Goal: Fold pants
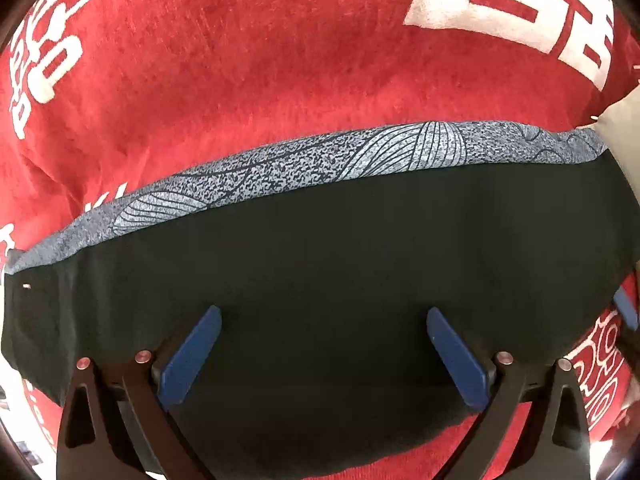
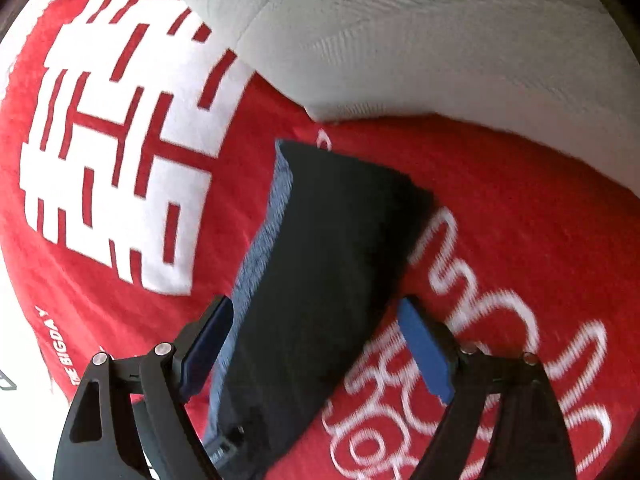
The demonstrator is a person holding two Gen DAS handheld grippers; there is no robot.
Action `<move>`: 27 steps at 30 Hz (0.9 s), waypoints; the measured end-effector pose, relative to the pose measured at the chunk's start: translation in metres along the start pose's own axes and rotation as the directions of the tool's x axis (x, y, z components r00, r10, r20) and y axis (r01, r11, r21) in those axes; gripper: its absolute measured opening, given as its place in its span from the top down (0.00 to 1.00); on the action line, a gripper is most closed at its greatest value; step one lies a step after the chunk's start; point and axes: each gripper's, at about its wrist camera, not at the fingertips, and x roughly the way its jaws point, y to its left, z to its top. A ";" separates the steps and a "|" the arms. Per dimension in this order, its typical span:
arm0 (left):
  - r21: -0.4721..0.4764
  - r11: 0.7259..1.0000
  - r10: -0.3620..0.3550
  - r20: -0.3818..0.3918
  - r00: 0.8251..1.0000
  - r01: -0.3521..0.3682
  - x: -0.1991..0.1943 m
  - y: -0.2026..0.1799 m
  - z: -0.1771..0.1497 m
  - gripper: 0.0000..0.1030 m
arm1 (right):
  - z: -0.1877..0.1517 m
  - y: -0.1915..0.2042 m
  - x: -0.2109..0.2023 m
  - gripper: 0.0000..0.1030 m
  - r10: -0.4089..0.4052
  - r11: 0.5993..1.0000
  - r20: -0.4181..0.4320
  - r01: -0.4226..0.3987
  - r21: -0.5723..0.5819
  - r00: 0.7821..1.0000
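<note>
Lying flat: smooth black pants

Left wrist view: bare red blanket fills the upper half of the frame, open for passage; the folded pants span the lower middle. Right wrist view: a white pillow blocks the upper right, near the far end of the pants. Open blanket lies at right and at left of the pants.

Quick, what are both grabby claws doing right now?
Left gripper: open, holding nothing, over the pants.
Right gripper: open, holding nothing, straddling the pants.
</note>
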 end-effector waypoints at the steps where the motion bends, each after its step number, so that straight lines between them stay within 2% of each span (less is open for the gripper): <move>1: 0.003 1.000 0.001 0.003 1.000 -0.001 0.000 -0.001 0.000 0.00 | 0.003 0.001 0.003 0.15 0.006 1.000 0.008 -0.006 0.000 1.000; 4: 0.012 1.000 0.017 -0.011 1.000 -0.017 -0.006 -0.006 0.005 0.00 | 0.012 0.008 0.012 0.16 0.002 1.000 0.011 -0.001 -0.011 1.000; 5: 0.013 1.000 0.024 -0.005 1.000 -0.023 -0.011 -0.008 0.008 0.02 | 0.013 0.010 0.014 0.26 0.000 1.000 -0.001 0.000 -0.006 1.000; 6: 0.014 1.000 0.010 0.018 1.000 -0.010 -0.020 -0.012 0.010 0.13 | 0.016 0.010 0.015 0.40 -0.005 1.000 -0.022 0.005 0.004 1.000; 7: 0.023 1.000 -0.022 0.039 0.999 0.021 -0.031 -0.016 0.013 0.17 | 0.018 0.010 0.016 0.73 -0.039 0.999 -0.042 0.039 0.013 0.998; 8: 0.033 0.998 -0.048 0.052 0.997 0.047 -0.038 -0.020 0.015 0.18 | 0.019 0.010 0.016 0.86 -0.088 0.996 -0.053 0.089 0.007 0.995; 11: 0.079 0.989 -0.134 0.085 0.987 0.128 -0.053 -0.039 0.015 0.26 | 0.020 0.022 0.012 0.87 -0.126 0.990 -0.059 0.122 -0.071 0.990; 13: 0.102 0.983 -0.161 0.055 0.985 0.154 -0.043 -0.056 0.012 0.26 | 0.019 0.038 0.010 0.87 -0.151 0.977 -0.044 0.142 -0.161 0.988; 15: 0.093 0.980 -0.173 -0.016 0.985 0.174 -0.015 -0.063 0.000 0.26 | 0.015 0.055 0.007 0.87 -0.172 0.955 -0.026 0.161 -0.249 0.985; 16: 0.104 0.981 -0.172 0.078 0.982 0.164 -0.017 -0.065 -0.008 0.26 | 0.013 0.062 0.007 0.87 -0.180 0.945 -0.022 0.166 -0.282 0.983; 17: 0.132 0.981 -0.154 0.108 0.982 0.139 -0.018 -0.070 -0.013 0.25 | 0.010 0.071 0.006 0.87 -0.187 0.931 -0.017 0.172 -0.323 0.982; 18: 0.141 0.982 -0.143 0.123 0.982 0.125 -0.019 -0.073 -0.015 0.25 | 0.007 0.079 0.005 0.87 -0.197 0.914 -0.005 0.182 -0.363 0.980; 20: 0.104 0.983 -0.164 0.109 0.980 0.153 -0.018 -0.071 -0.013 0.25 | -0.002 0.098 0.003 0.87 -0.202 0.877 0.015 0.188 -0.442 0.979; 22: 0.112 0.982 -0.167 0.112 0.980 0.154 -0.018 -0.071 -0.014 0.25 | -0.010 0.114 0.001 0.87 -0.204 0.842 0.031 0.192 -0.504 0.978; 25: 0.127 0.977 -0.184 0.121 0.975 0.169 -0.017 -0.064 -0.015 0.25 | -0.029 0.141 0.002 0.87 -0.213 0.762 0.052 0.200 -0.616 0.976; 27: 0.128 0.973 -0.206 0.110 0.972 0.192 -0.018 -0.060 -0.015 0.25 | -0.046 0.162 0.002 0.87 -0.222 0.689 0.069 0.206 -0.695 0.973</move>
